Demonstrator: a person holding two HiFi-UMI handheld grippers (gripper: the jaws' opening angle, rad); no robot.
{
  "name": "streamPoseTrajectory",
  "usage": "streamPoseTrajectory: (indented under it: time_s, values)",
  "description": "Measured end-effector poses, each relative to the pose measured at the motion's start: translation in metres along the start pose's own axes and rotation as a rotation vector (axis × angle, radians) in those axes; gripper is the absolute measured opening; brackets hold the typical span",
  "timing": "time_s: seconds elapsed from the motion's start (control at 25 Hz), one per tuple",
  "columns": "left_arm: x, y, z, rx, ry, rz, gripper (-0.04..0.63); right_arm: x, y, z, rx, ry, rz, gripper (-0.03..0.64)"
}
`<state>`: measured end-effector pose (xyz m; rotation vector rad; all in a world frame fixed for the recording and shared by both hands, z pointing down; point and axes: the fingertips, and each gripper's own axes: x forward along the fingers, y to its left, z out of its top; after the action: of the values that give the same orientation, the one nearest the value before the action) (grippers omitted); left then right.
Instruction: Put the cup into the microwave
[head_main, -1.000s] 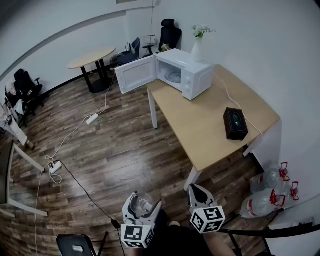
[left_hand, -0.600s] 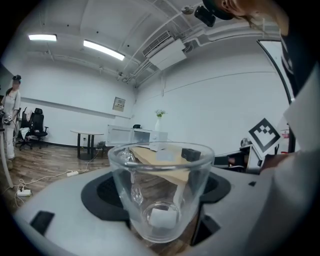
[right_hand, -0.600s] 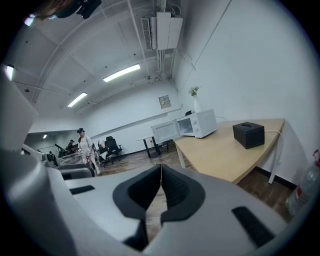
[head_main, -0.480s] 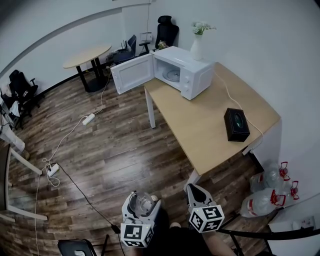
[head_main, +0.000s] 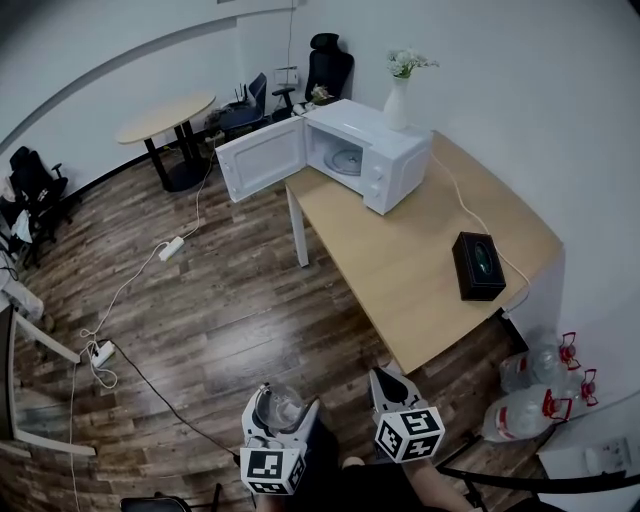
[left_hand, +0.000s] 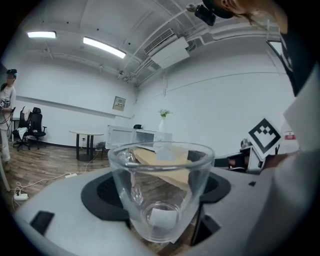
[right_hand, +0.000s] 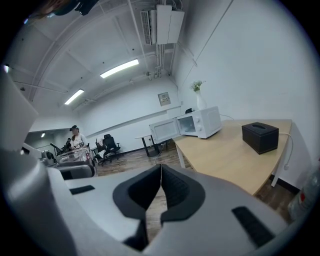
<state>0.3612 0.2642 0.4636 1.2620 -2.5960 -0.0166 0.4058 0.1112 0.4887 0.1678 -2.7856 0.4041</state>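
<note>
A clear glass cup (left_hand: 161, 190) stands upright between the jaws of my left gripper (head_main: 279, 415), which is shut on it; the same cup (head_main: 279, 409) shows at the bottom of the head view, over the wooden floor. My right gripper (head_main: 391, 385) is beside it, shut with its pads pressed together and nothing in them (right_hand: 161, 192). The white microwave (head_main: 365, 153) sits at the far end of the wooden table (head_main: 420, 250), its door (head_main: 260, 160) swung wide open to the left and the glass turntable visible inside. The microwave (right_hand: 200, 122) also appears in the right gripper view.
A black tissue box (head_main: 478, 265) lies on the table's right part, a white vase with flowers (head_main: 400, 95) behind the microwave. Water bottles (head_main: 535, 385) stand on the floor at right. Cables and power strips (head_main: 165, 248) cross the floor; a round table (head_main: 165, 118) and office chairs stand farther back.
The view has shifted slightly: the microwave and table sit a bit lower and to the right in the frame. Both grippers keep their places and states, the cup still held.
</note>
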Motion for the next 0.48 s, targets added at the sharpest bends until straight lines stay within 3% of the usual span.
streamPoseTrajectory:
  time_s: [0.48]
  values:
    - [0.077,0.061,0.032,-0.002,-0.003,-0.013,0.393,0.092,0.001,0.05,-0.01,-0.008,0.0,-0.006]
